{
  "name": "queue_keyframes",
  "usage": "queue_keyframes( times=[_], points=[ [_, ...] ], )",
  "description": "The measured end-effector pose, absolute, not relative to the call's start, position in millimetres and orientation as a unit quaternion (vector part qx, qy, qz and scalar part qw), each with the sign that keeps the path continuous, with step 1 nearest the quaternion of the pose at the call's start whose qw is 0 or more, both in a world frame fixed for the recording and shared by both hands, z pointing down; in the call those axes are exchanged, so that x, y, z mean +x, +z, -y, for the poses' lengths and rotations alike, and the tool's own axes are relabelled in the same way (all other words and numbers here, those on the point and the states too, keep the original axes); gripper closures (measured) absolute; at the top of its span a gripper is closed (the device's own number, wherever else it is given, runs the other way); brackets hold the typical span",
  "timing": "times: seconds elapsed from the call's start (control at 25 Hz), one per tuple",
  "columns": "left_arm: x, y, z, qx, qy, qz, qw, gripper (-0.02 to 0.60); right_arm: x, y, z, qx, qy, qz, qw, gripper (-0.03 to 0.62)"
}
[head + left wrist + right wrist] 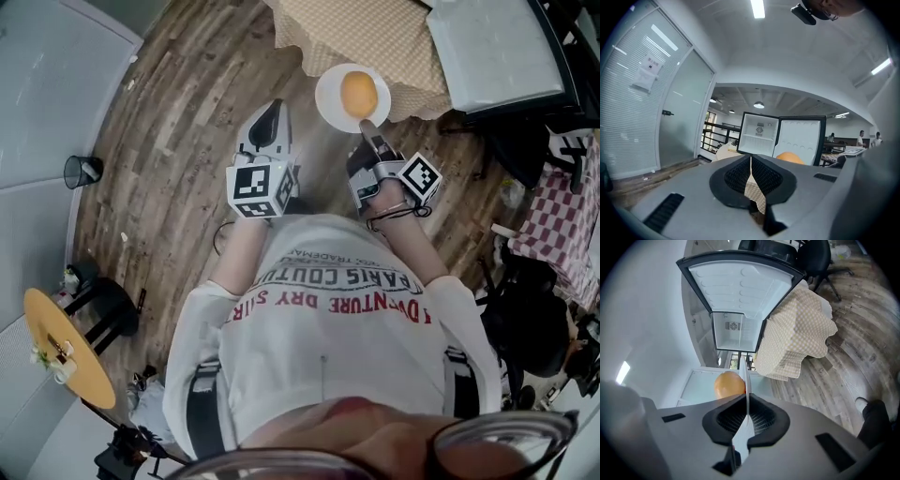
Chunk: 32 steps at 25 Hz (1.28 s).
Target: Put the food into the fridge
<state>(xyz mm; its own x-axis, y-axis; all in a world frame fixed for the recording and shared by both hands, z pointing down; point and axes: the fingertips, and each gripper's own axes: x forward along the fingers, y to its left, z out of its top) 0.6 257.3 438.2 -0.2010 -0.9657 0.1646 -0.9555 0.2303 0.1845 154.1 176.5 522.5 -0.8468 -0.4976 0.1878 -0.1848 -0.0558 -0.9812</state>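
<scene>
Two grippers: left gripper (270,111), right gripper (368,127); one plate (328,99); one orange food item (359,92); one fridge (758,136)

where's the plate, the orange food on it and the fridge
plate (327,101), head view, bare white rim left of the food
orange food (359,93), head view, middle of its top
fridge (758,132), left gripper view, back wall of the open compartment

Lower centre: your white short-sleeved T-shirt (328,323), red and grey lettering. Black straps (201,412) at your sides. Dark-rimmed glasses (506,441) at bottom edge. Grey left gripper (270,112) and right gripper (368,128) carry black-and-white marker cubes (258,189). Black cable (398,217) loops at your right wrist.
</scene>
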Motion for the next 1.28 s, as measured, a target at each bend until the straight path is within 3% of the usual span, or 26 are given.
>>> queue_keyframes(
  times=[0.44, 0.92, 1.28],
  points=[
    [-112.2, 441.0, -216.0, 0.656, -0.033, 0.741, 0.138, 0.554, 61.7, 521.8, -143.5, -0.304, -0.67, -0.662, 0.142, 0.56],
    [-135.0, 459.5, -159.2, 0.653, -0.027, 0.742, 0.151, 0.554, 20.6, 535.0, -82.1, -0.289, -0.7, -0.636, 0.15, 0.56],
    [-159.4, 444.9, -33.8, 0.657, -0.008, 0.742, 0.136, 0.554, -5.1, 517.1, 49.8, -0.278, -0.694, -0.641, 0.174, 0.56]
  ],
)
